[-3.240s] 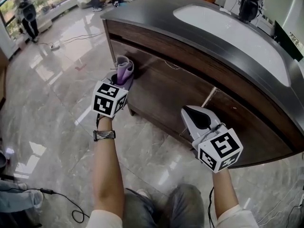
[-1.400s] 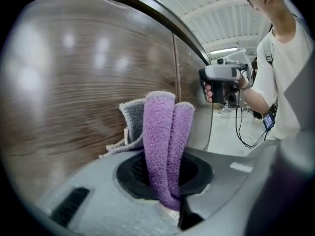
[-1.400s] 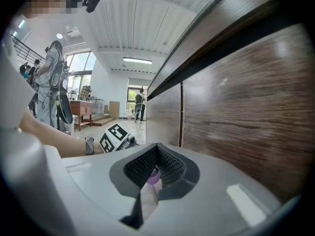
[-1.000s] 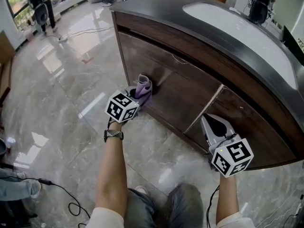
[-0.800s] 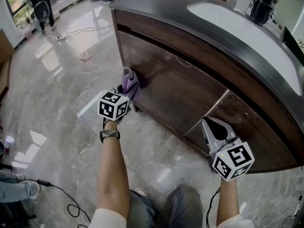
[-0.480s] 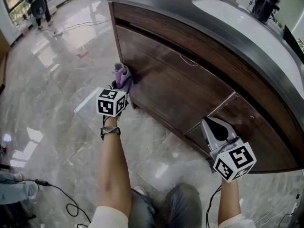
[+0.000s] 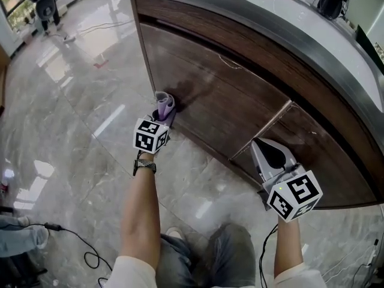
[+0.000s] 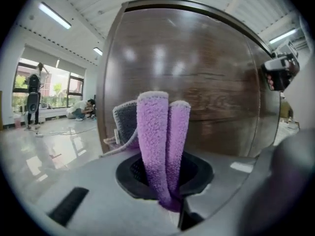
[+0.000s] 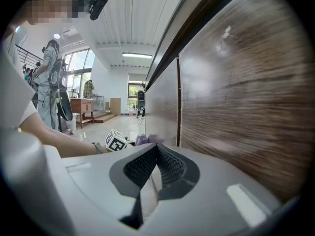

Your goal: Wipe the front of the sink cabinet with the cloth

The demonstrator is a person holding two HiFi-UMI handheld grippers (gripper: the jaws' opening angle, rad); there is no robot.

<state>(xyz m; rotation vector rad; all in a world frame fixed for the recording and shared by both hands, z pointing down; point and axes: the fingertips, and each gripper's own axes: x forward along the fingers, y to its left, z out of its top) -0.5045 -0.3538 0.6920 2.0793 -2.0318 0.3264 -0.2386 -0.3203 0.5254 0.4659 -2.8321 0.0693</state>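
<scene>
A folded purple cloth (image 7: 164, 105) (image 8: 161, 146) sticks up out of my left gripper (image 7: 161, 114) (image 8: 165, 181), which is shut on it. The cloth's tip is against the lower left part of the dark wood sink cabinet front (image 7: 222, 95) (image 8: 197, 82). My right gripper (image 7: 271, 156) (image 9: 155, 168) is shut with nothing between its jaws. It hovers close to the right door of the cabinet (image 9: 246, 97), near the vertical gap between the doors (image 7: 264, 128).
The cabinet carries a dark countertop (image 7: 288, 32) with a white basin (image 7: 312, 23). Glossy grey marble floor (image 7: 72, 131) spreads left and below. A black cable (image 7: 78, 245) lies on the floor at bottom left. People stand far off by the windows (image 7: 42, 2).
My left gripper with the cloth has moved down and slightly right along the cabinet's left end, towards its base. The right gripper has stayed near the right door.
</scene>
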